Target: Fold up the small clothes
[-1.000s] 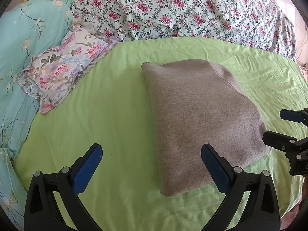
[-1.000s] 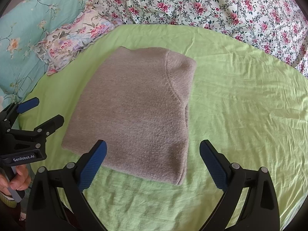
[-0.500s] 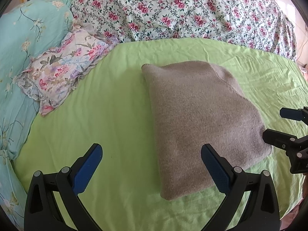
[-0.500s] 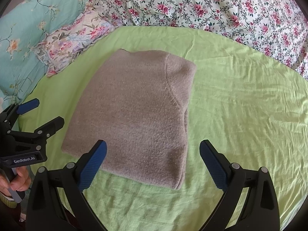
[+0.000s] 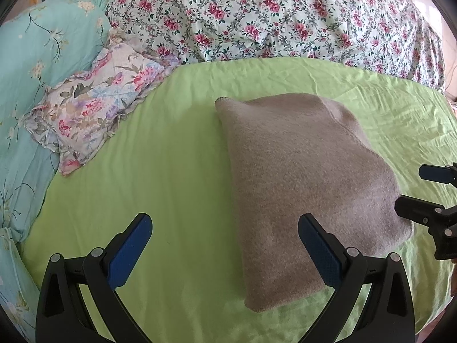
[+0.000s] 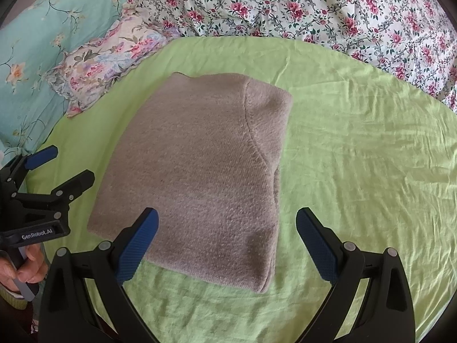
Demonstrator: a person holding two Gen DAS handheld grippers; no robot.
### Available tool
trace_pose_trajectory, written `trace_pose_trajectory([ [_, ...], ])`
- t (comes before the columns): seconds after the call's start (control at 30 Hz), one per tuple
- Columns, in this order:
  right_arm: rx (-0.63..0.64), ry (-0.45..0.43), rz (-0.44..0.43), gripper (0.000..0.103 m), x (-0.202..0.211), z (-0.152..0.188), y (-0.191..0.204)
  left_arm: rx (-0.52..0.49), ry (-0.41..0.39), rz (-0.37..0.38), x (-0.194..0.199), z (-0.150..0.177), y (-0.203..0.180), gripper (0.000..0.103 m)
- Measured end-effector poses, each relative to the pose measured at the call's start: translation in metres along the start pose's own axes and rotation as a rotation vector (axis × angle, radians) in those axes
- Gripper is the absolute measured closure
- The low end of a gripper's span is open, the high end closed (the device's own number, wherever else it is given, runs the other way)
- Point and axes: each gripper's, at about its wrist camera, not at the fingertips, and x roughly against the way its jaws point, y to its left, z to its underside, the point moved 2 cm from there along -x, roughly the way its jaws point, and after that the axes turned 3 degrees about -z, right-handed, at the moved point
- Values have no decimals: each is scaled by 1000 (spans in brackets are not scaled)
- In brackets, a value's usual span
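Observation:
A grey-brown knit garment lies folded into a compact rectangle on the green sheet; it also shows in the right wrist view. My left gripper is open and empty, held above the garment's near left edge. My right gripper is open and empty, above the garment's near edge. Each gripper shows at the other view's side: the right one, the left one.
A floral ruffled pillow lies at the left on a turquoise cover. A rose-patterned quilt runs along the back. The green sheet stretches right of the garment.
Both views have shifted slightly; the garment sits a little lower in the left view. The garment itself has not moved and both grippers stay open.

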Motion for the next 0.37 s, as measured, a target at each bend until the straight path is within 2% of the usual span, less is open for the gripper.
trace_pose_trajectory([
  [0.37,-23,-4,3,6,-5,0,-8,17,-5,-21,2,-1,5,1],
])
